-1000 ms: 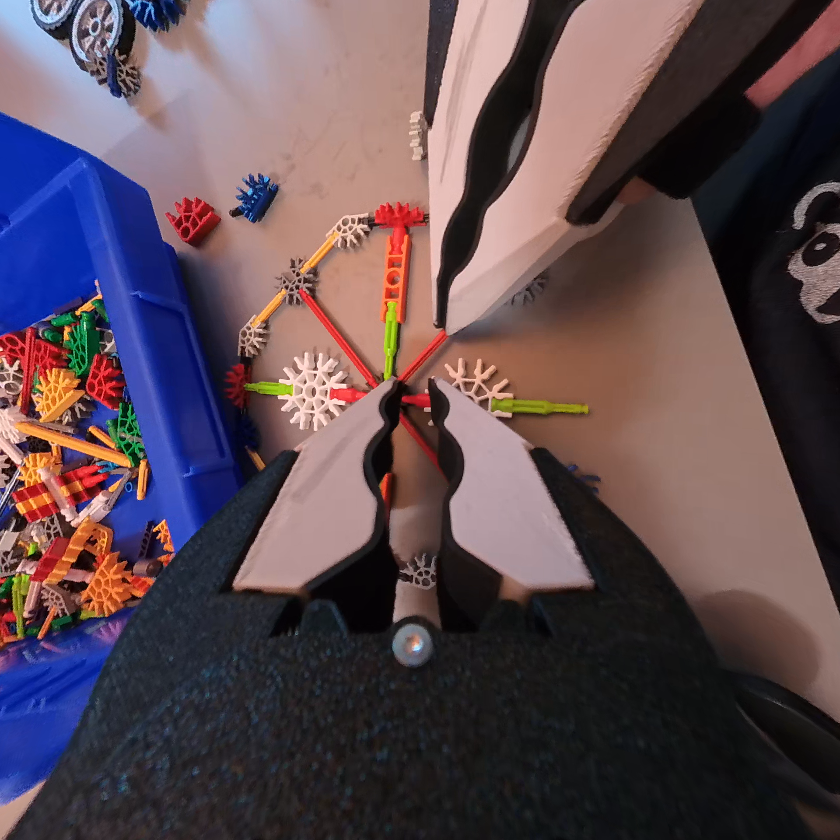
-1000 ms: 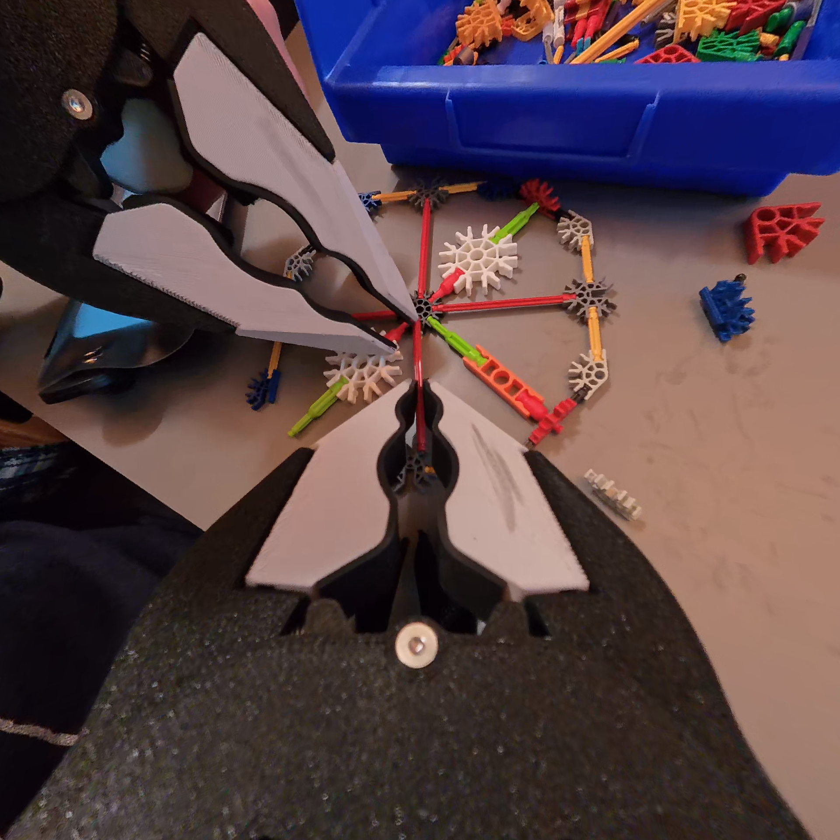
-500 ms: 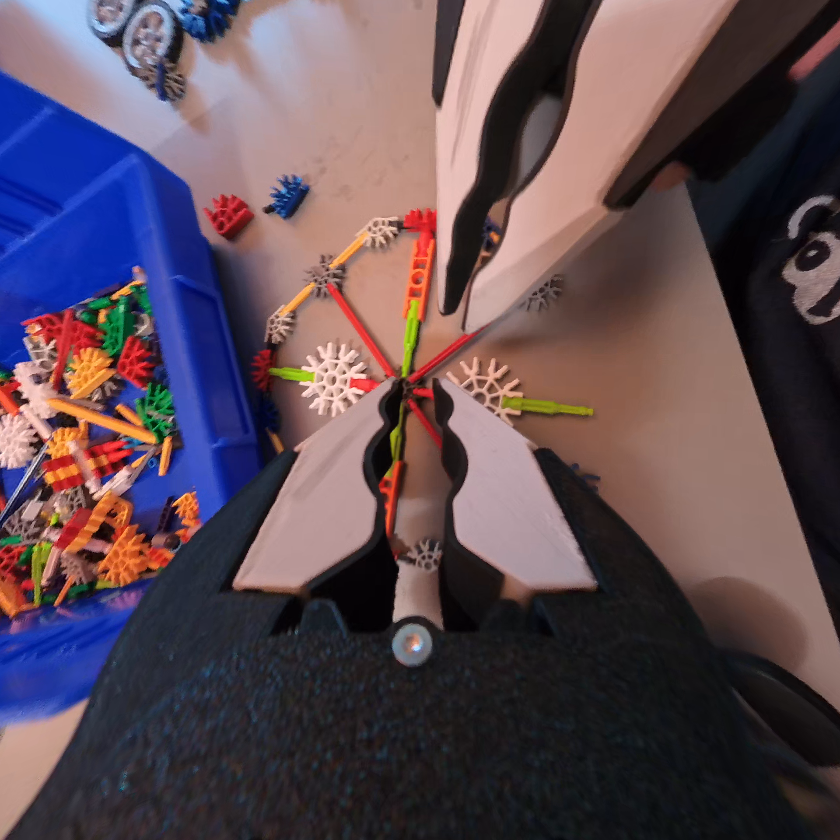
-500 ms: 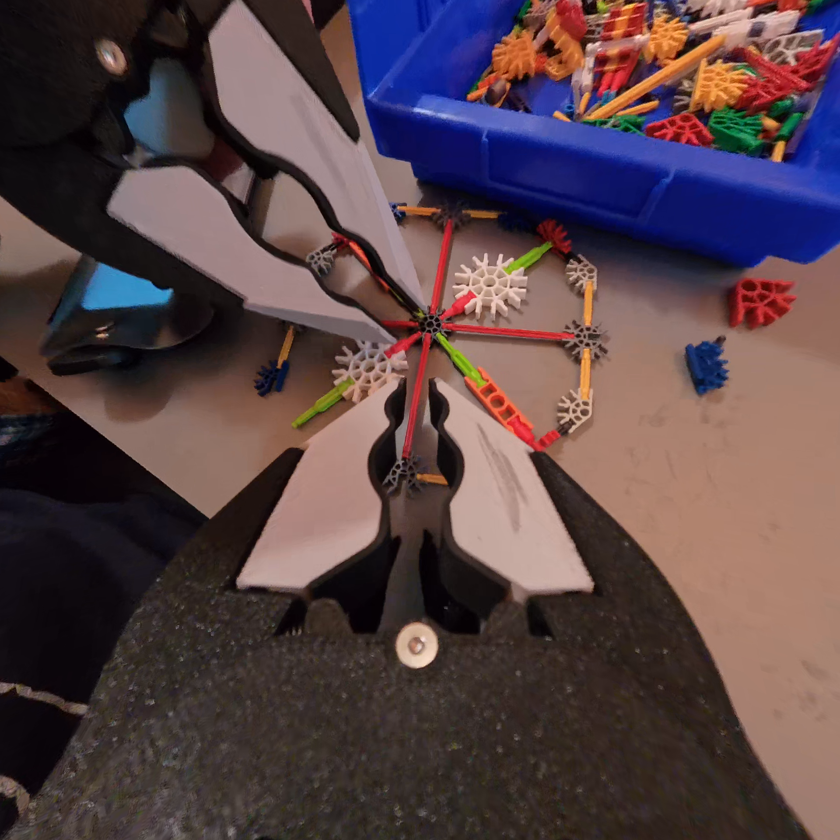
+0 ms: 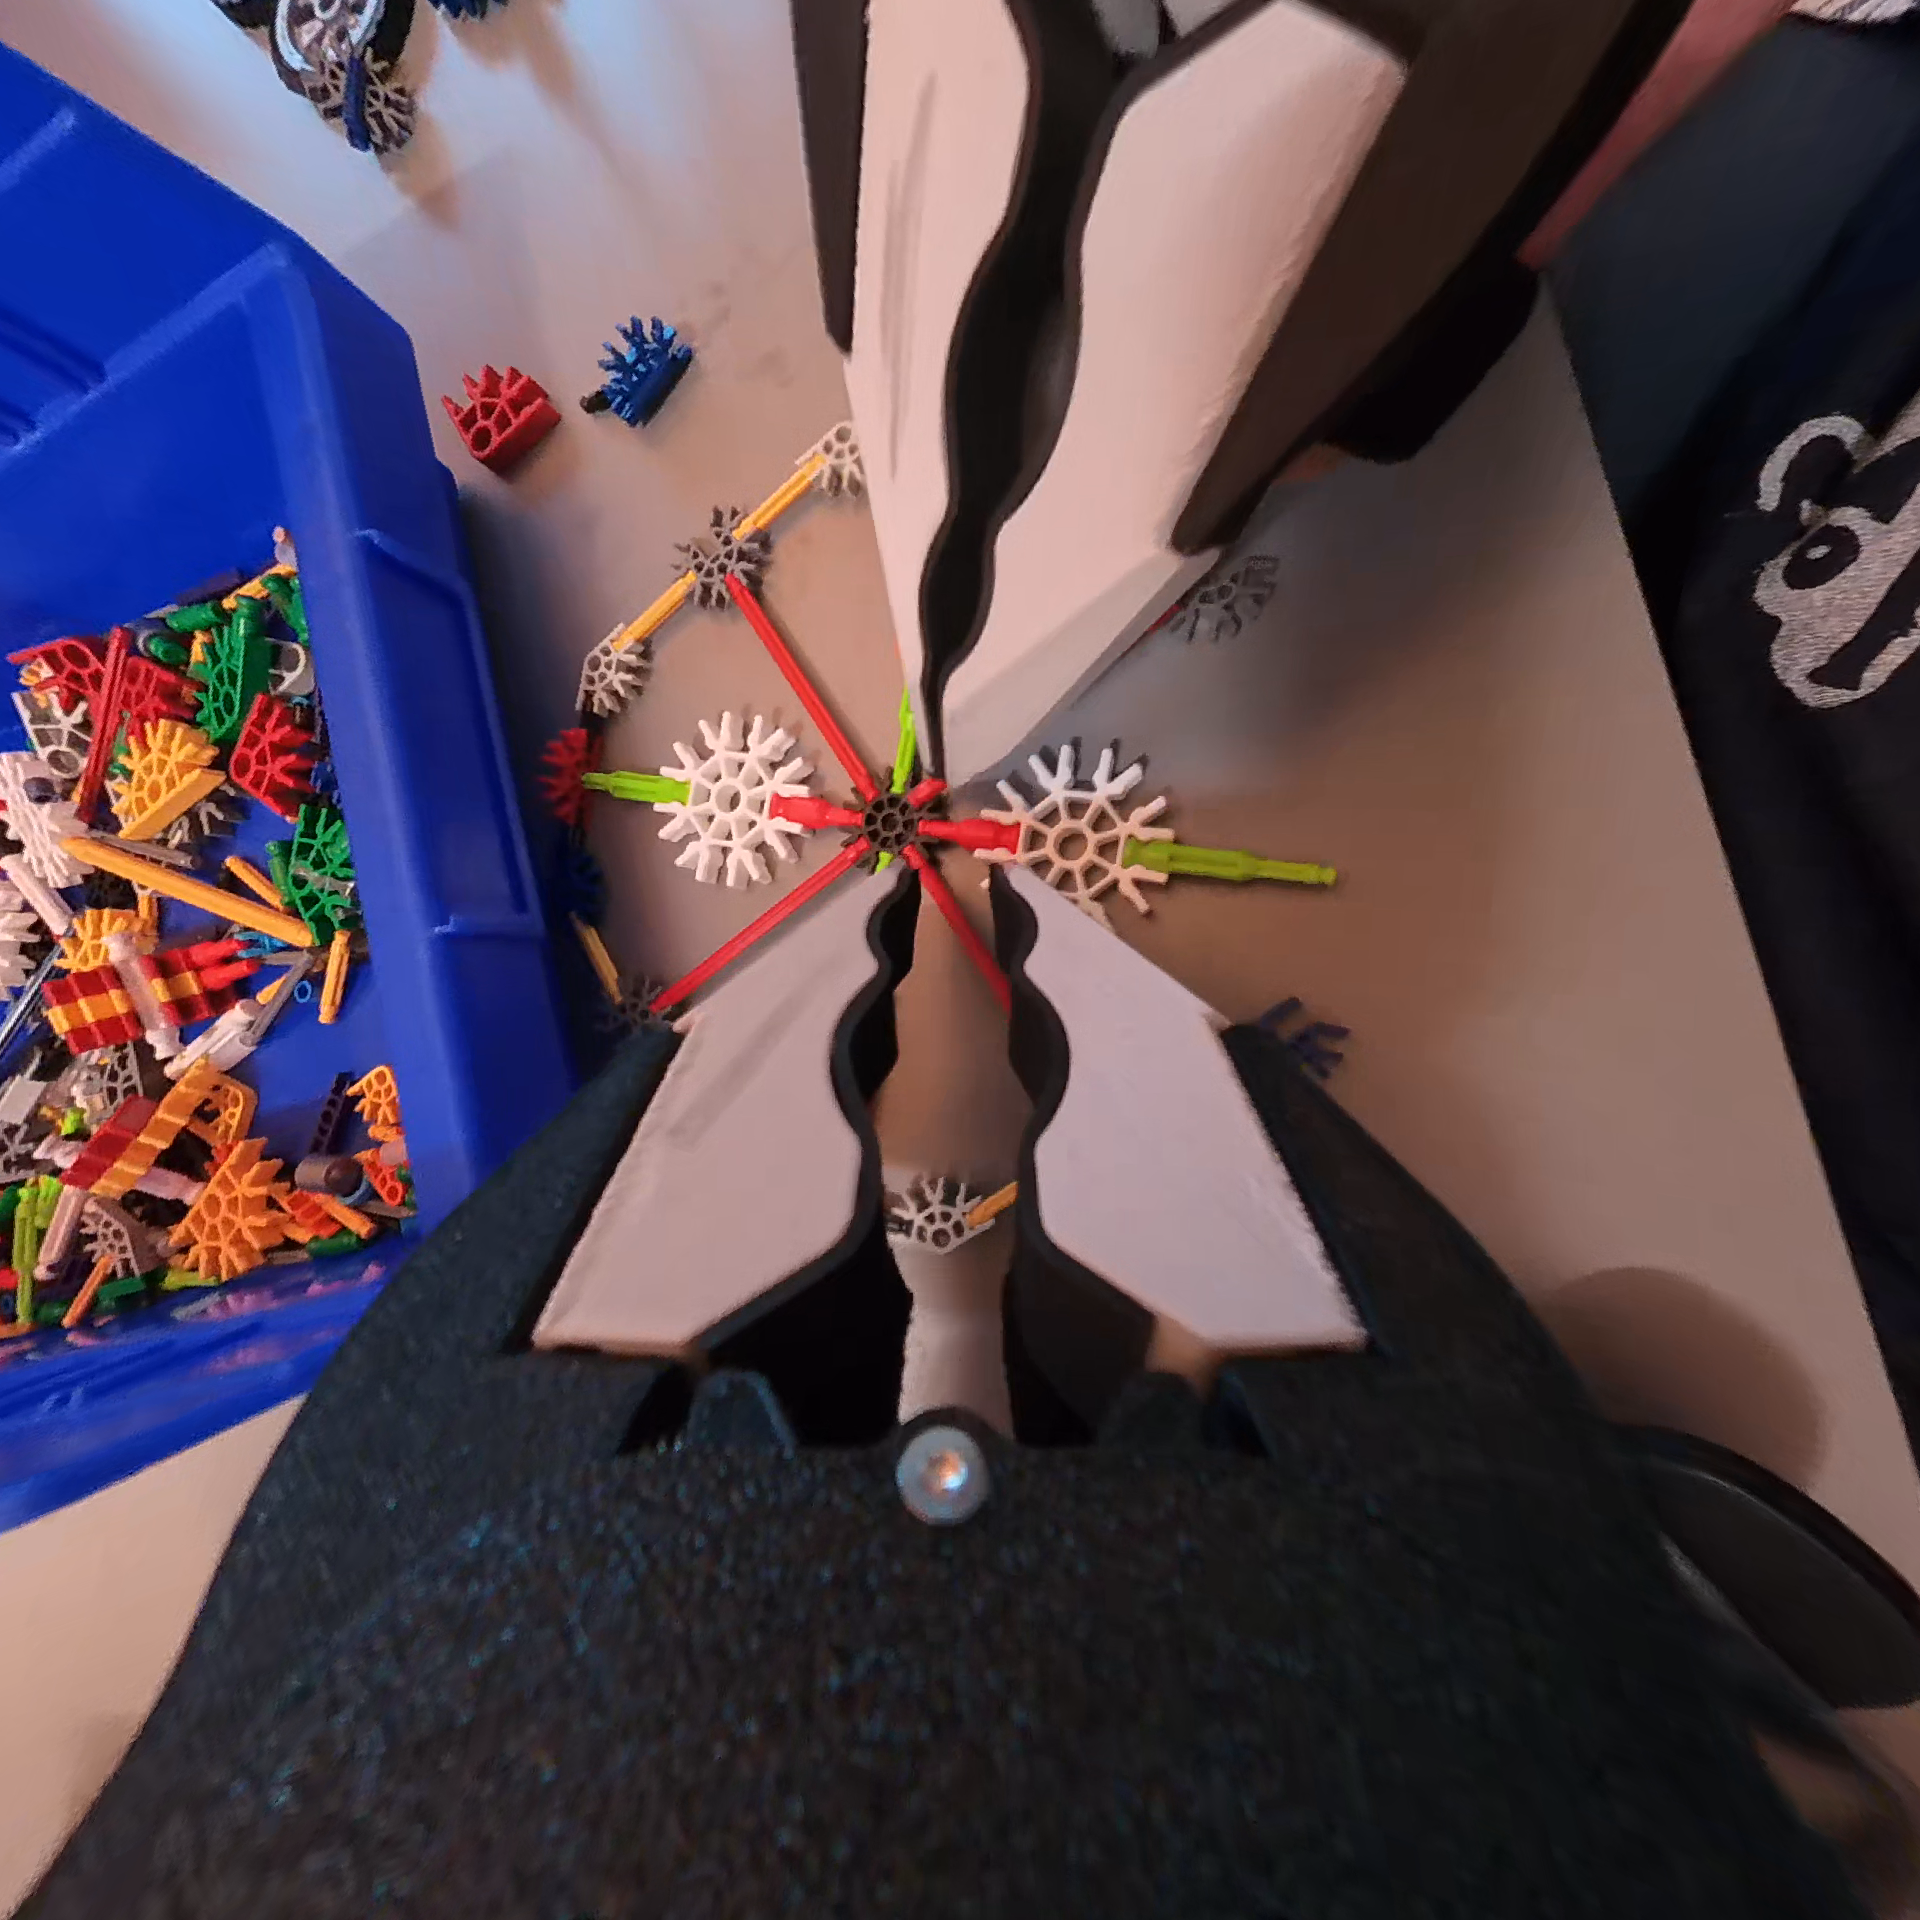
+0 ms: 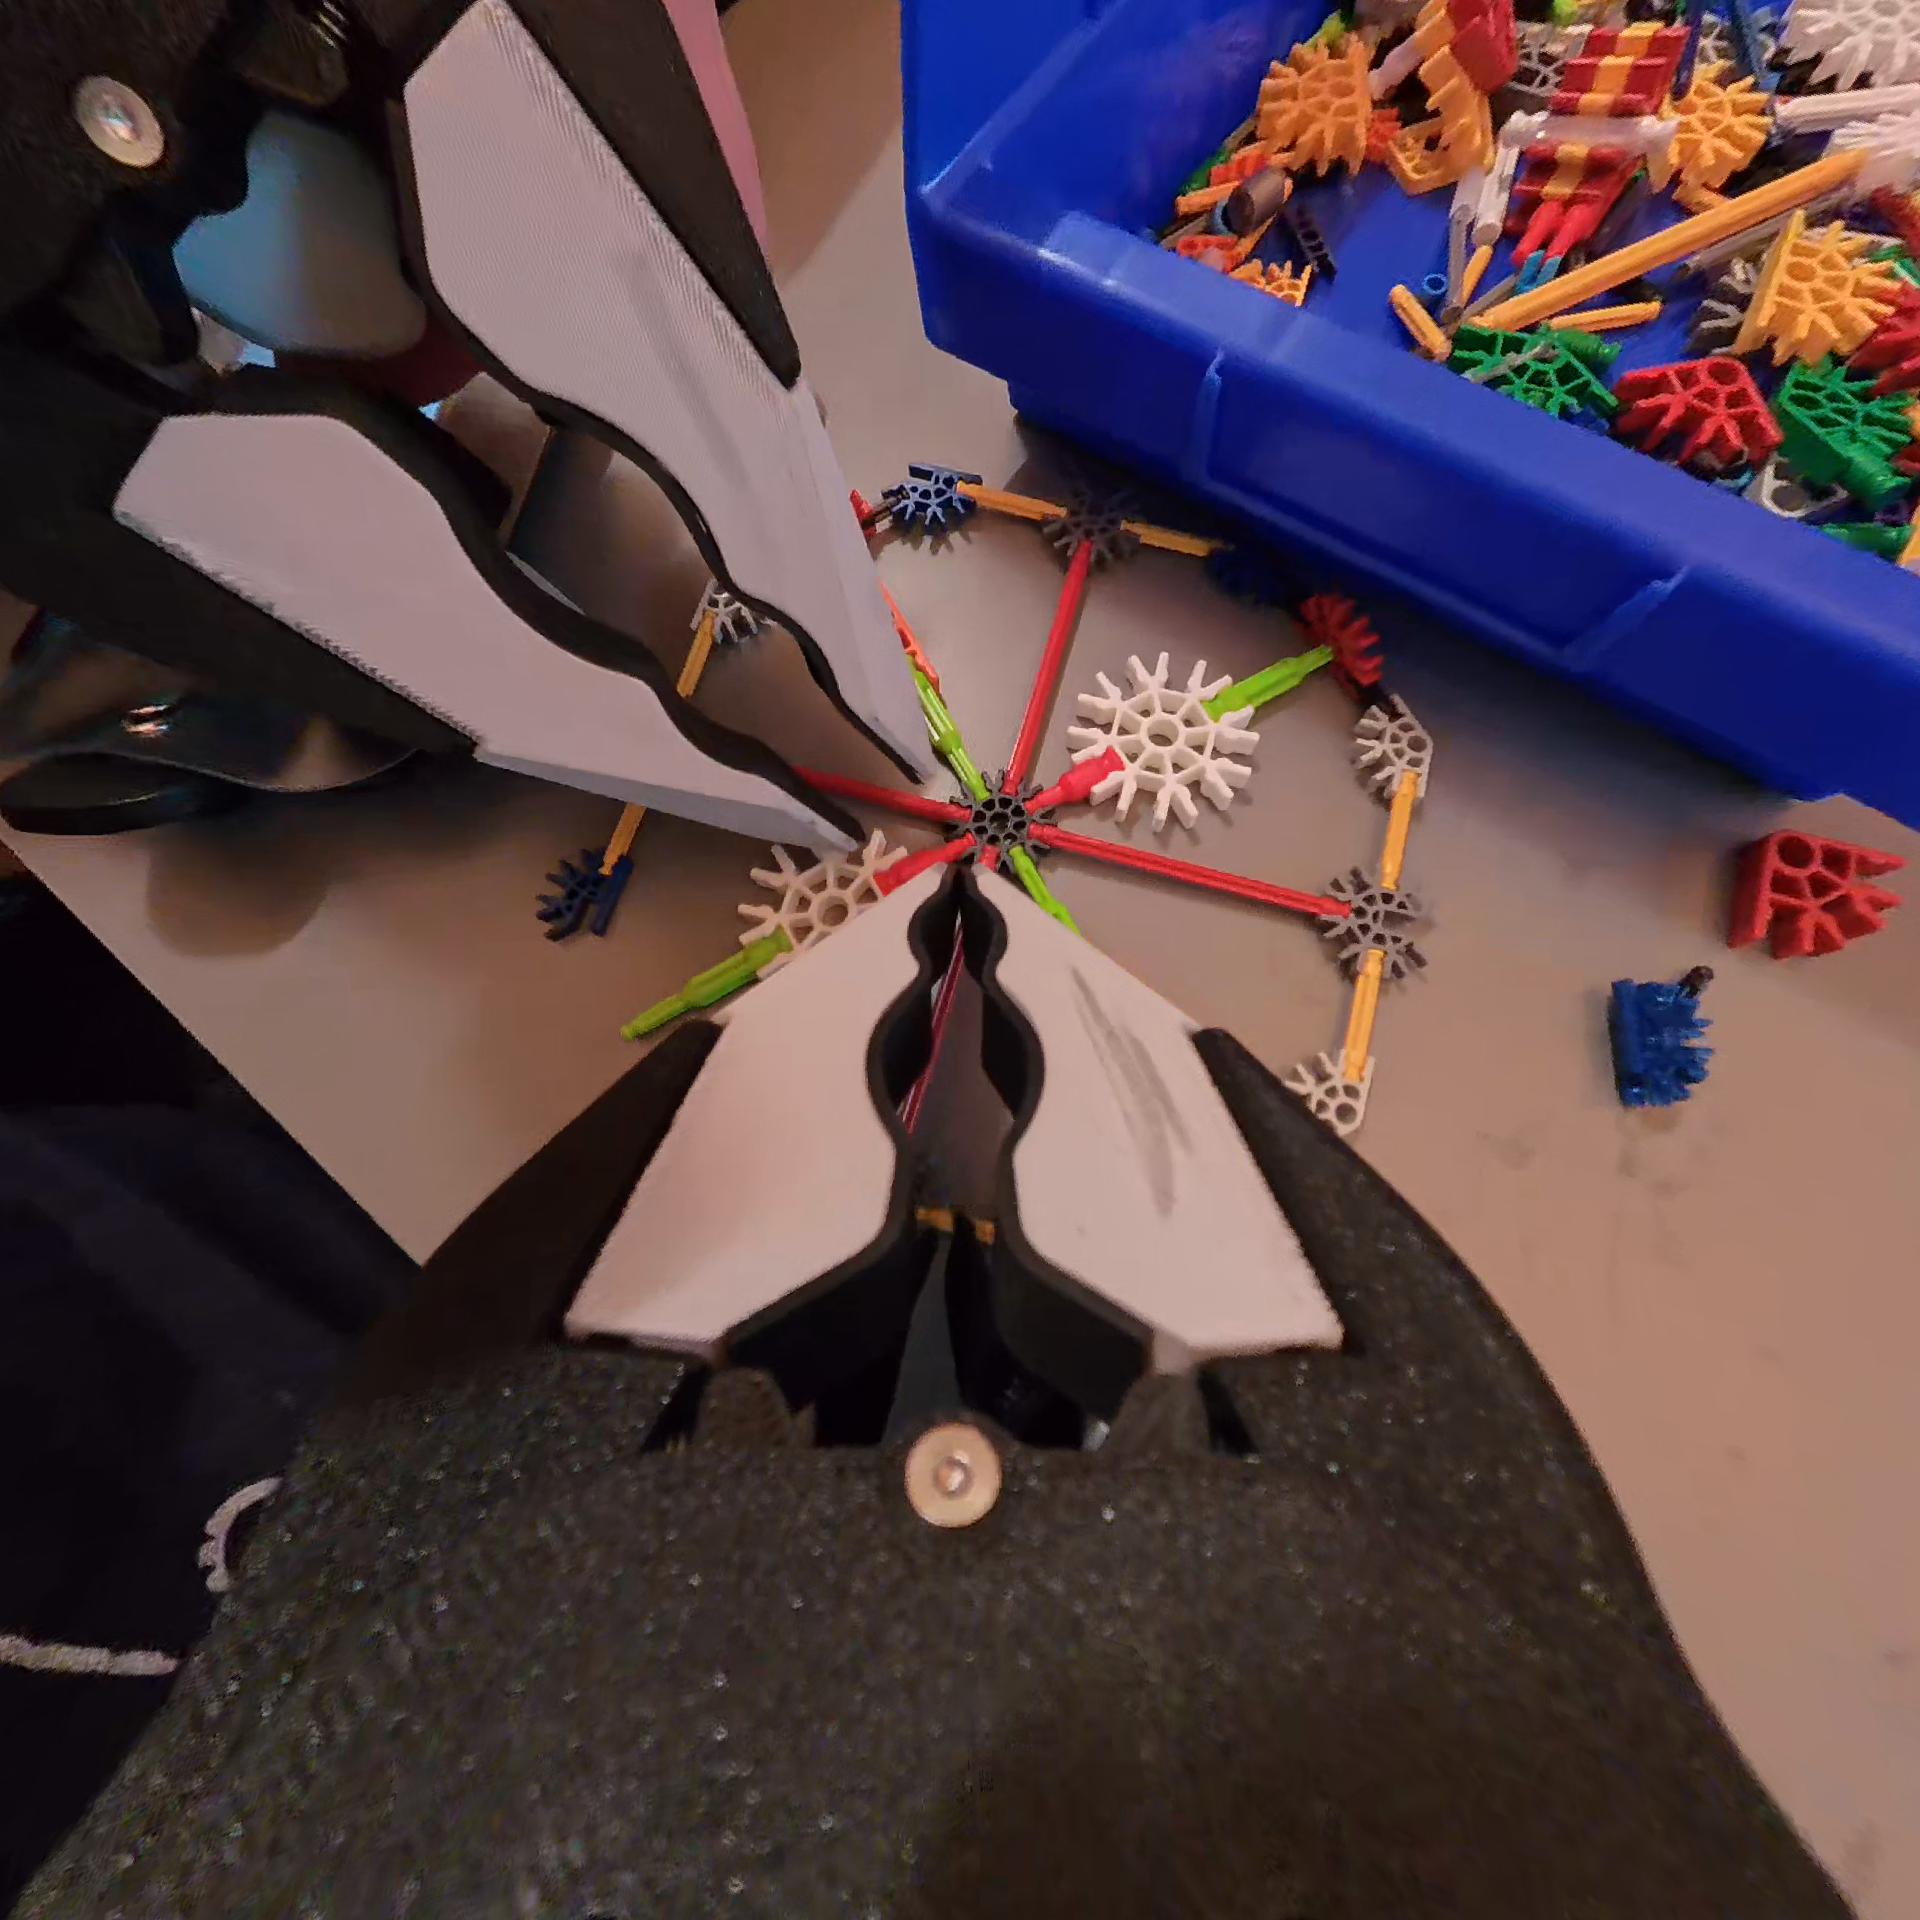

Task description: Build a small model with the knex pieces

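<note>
Two tongs: both meet at the black hub [image 5: 894,819] mid-frame.
Left tongs [image 5: 951,894]: jaws slightly apart, straddling a red rod [image 5: 961,940].
Right tongs [image 6: 961,883]: jaws closed on a red spoke [image 6: 935,1023].
Wheel [image 6: 1377,920]: flat on table [image 6: 1558,1299].
Bin [image 5: 208,436]: blue, left of frame, full of pieces.

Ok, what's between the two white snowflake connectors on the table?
The dark hub, joined by a short red rod to the white connector near the bin and by another red rod to the far white connector. The left wrist view shows it plainly.
</note>
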`<action>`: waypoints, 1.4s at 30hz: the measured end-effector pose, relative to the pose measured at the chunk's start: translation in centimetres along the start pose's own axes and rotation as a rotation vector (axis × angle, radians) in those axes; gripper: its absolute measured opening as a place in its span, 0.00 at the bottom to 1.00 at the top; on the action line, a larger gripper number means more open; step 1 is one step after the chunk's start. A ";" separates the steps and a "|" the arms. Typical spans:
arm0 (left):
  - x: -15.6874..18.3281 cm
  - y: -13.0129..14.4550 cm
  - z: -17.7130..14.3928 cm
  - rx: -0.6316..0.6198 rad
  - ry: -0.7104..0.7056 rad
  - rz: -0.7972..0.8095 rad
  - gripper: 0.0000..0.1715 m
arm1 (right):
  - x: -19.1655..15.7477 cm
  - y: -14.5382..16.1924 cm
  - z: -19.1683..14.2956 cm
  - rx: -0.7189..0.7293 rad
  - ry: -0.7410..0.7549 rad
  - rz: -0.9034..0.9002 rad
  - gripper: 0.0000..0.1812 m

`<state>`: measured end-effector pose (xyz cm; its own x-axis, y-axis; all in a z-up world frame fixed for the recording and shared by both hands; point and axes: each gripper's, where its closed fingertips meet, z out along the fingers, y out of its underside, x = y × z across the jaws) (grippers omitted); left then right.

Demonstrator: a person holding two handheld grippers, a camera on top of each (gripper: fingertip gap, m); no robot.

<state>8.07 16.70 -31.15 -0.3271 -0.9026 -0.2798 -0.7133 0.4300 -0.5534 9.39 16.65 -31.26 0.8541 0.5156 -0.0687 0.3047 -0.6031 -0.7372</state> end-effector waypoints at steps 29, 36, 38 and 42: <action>0.3 0.5 0.4 0.018 0.025 -0.023 0.05 | 0.2 0.6 0.3 -0.261 -0.106 -0.250 0.00; 0.4 0.4 0.5 0.021 0.022 -0.019 0.05 | 0.1 0.6 0.2 -0.281 -0.151 -0.310 0.00; 0.5 0.4 0.6 0.030 0.021 -0.027 0.03 | 0.4 0.4 0.1 -0.274 -0.170 -0.270 0.00; 0.4 0.4 0.6 0.035 0.018 -0.033 0.03 | 0.9 -0.4 -0.2 -0.225 -0.172 -0.260 0.00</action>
<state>8.00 16.51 -31.94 -0.3155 -0.9162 -0.2471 -0.7017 0.4006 -0.5892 10.10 17.25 -30.92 0.6589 0.7518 -0.0246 0.6029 -0.5475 -0.5803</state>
